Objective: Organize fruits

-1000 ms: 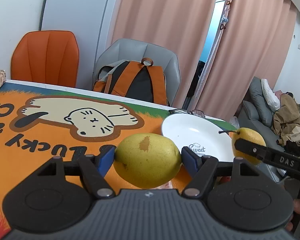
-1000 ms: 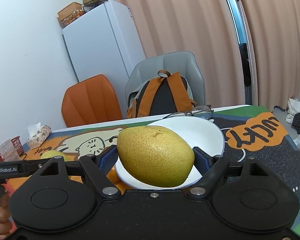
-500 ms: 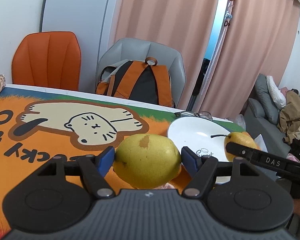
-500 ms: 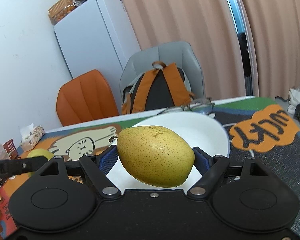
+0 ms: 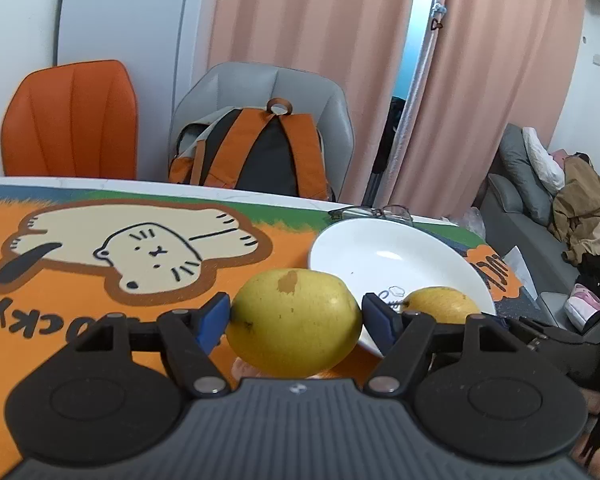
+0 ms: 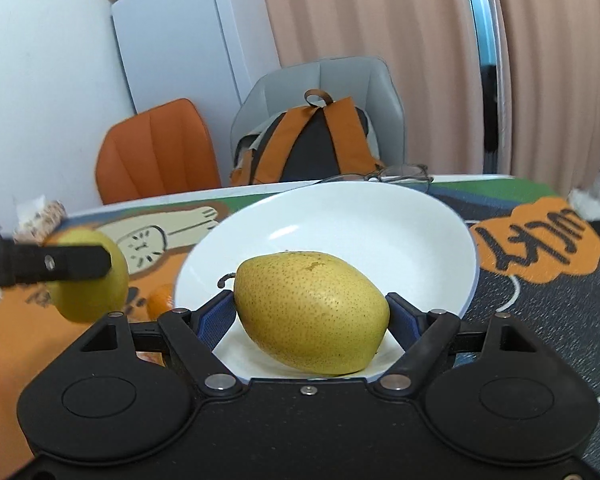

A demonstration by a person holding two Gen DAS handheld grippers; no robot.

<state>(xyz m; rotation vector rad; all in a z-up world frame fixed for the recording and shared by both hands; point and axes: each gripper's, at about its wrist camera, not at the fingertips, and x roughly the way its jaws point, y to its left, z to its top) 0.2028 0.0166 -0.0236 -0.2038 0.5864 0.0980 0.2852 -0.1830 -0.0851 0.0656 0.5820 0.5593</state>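
Note:
My left gripper (image 5: 296,318) is shut on a yellow pear (image 5: 294,322) with a brown spot, held above the orange cat mat just left of the white plate (image 5: 364,248). My right gripper (image 6: 312,314) is shut on a speckled yellow pear (image 6: 312,312) with a stem, low over the white plate's (image 6: 340,220) near part. In the left wrist view that speckled pear (image 5: 440,304) shows over the plate's near rim. From the right wrist, the left gripper's finger (image 6: 48,266) crosses its pear (image 6: 90,298) at the left.
A small orange fruit (image 6: 160,306) lies on the mat beside the plate. Glasses (image 6: 396,172) rest at the table's far edge behind the plate. An orange chair (image 5: 70,120) and a grey chair with a backpack (image 5: 256,152) stand beyond the table. A tissue pack (image 6: 40,216) sits far left.
Both grippers moved forward toward the plate, each keeping its pear. The right gripper sank, so its pear now sits low over the plate; the plate looms larger in both views.

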